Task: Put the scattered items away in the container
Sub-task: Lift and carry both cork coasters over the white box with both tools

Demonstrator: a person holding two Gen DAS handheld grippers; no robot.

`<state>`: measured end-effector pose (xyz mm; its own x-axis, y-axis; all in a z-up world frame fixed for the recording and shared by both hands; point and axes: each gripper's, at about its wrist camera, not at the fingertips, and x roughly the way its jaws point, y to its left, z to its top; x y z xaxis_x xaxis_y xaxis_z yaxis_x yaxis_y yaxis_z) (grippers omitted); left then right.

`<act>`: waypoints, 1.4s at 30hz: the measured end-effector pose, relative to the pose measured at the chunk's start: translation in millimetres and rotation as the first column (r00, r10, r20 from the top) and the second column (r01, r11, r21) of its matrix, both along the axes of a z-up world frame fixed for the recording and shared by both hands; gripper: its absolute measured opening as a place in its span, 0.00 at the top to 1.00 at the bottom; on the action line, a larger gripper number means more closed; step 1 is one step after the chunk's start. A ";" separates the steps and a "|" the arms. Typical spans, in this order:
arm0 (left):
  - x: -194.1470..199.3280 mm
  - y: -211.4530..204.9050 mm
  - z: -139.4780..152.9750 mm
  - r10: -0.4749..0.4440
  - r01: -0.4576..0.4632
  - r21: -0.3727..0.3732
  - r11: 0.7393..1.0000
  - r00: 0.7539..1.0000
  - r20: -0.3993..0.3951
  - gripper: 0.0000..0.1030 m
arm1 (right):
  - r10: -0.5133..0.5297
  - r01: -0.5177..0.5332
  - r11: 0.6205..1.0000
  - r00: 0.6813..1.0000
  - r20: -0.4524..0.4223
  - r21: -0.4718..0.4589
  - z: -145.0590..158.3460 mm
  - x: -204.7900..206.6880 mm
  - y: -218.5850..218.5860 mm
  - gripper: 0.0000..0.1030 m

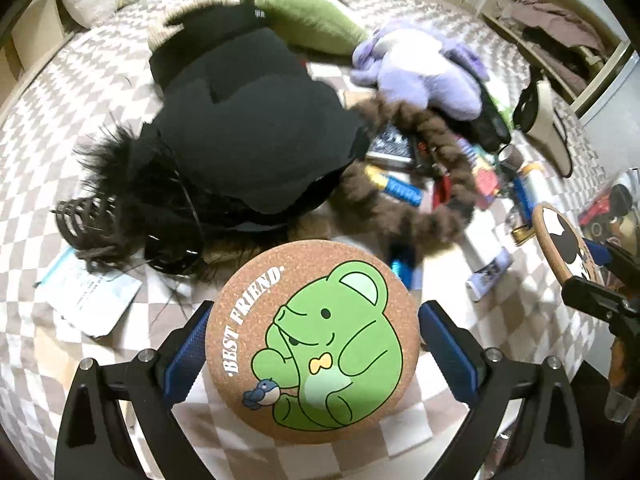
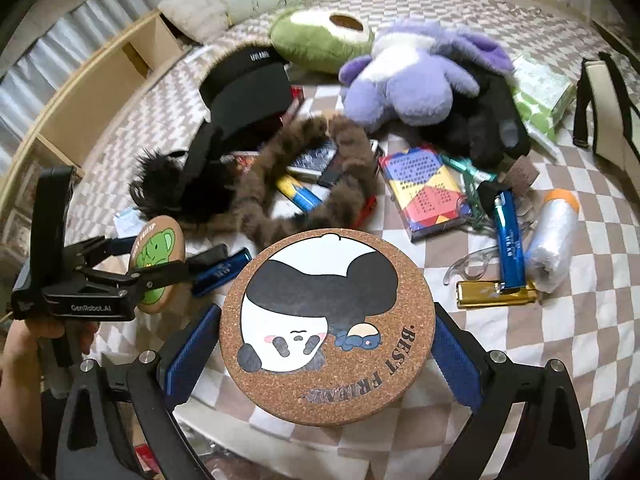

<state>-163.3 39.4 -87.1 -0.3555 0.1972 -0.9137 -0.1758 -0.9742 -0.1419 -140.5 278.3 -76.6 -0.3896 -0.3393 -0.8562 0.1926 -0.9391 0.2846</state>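
Note:
My left gripper [image 1: 316, 310] is shut on a round cork coaster [image 1: 320, 344] printed with a green bear, gripped by its edges between the blue pads. From the right wrist view, that left gripper [image 2: 154, 266] and the green bear coaster [image 2: 158, 252] hover at the left, held by a hand. My right gripper [image 2: 326, 314] is shut on a second cork coaster [image 2: 328, 280] with a panda print. The left wrist view shows this right gripper [image 1: 588, 276] and the panda coaster [image 1: 560, 236] at the right edge. Both hover above a checkered bed cover [image 2: 560, 340].
Scattered on the bed: black cap [image 2: 248, 80], green plush [image 2: 320, 36], purple plush [image 2: 412, 80], brown furry band [image 2: 272, 200], colourful box [image 2: 424, 188], blue tube [image 2: 508, 240], gold case [image 2: 492, 294], plastic roll [image 2: 556, 236]. A beige bag with black straps [image 2: 608, 100] lies far right.

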 end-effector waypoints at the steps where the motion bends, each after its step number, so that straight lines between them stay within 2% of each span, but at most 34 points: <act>1: 2.6 -0.1 4.9 -0.002 0.002 0.000 1.000 1.000 -0.016 0.04 | -0.004 0.004 1.000 1.000 -0.018 -0.005 5.2 3.2 1.4 0.04; 4: 11.2 7.8 24.0 -0.004 0.005 0.010 1.000 0.998 -0.067 0.04 | -0.015 0.012 0.999 0.998 -0.068 -0.034 19.9 13.4 5.9 0.04; 9: 34.0 -5.0 57.2 -0.002 0.004 0.014 1.000 0.990 -0.140 0.04 | -0.024 0.017 0.998 0.993 -0.114 -0.067 36.6 27.4 10.9 0.04; 17: 70.2 -14.1 86.7 0.002 0.014 0.077 0.997 0.978 -0.211 0.04 | -0.042 0.022 0.993 0.984 -0.175 -0.115 57.3 53.1 19.4 0.04; 24: 101.3 -18.2 98.1 0.007 0.018 0.097 0.995 0.967 -0.256 0.04 | -0.024 -0.005 0.988 0.983 -0.183 -0.156 62.7 74.0 18.7 0.04; 32: 129.9 -7.4 103.9 -0.036 0.065 0.092 0.994 0.958 -0.286 0.04 | 0.004 -0.041 0.981 0.982 -0.188 -0.192 63.2 103.1 8.5 0.04; 42: 160.4 -4.3 96.6 -0.070 0.099 0.092 0.991 0.958 -0.277 0.04 | 0.045 -0.090 0.966 0.982 -0.183 -0.243 61.2 133.1 -8.3 0.04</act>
<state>-2.9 35.0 9.4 -0.5658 0.3261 -0.7573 -0.3033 -0.9364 -0.1766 -7.4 270.0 -15.5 -0.4939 -0.5641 -0.6617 0.3207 -0.8255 0.4644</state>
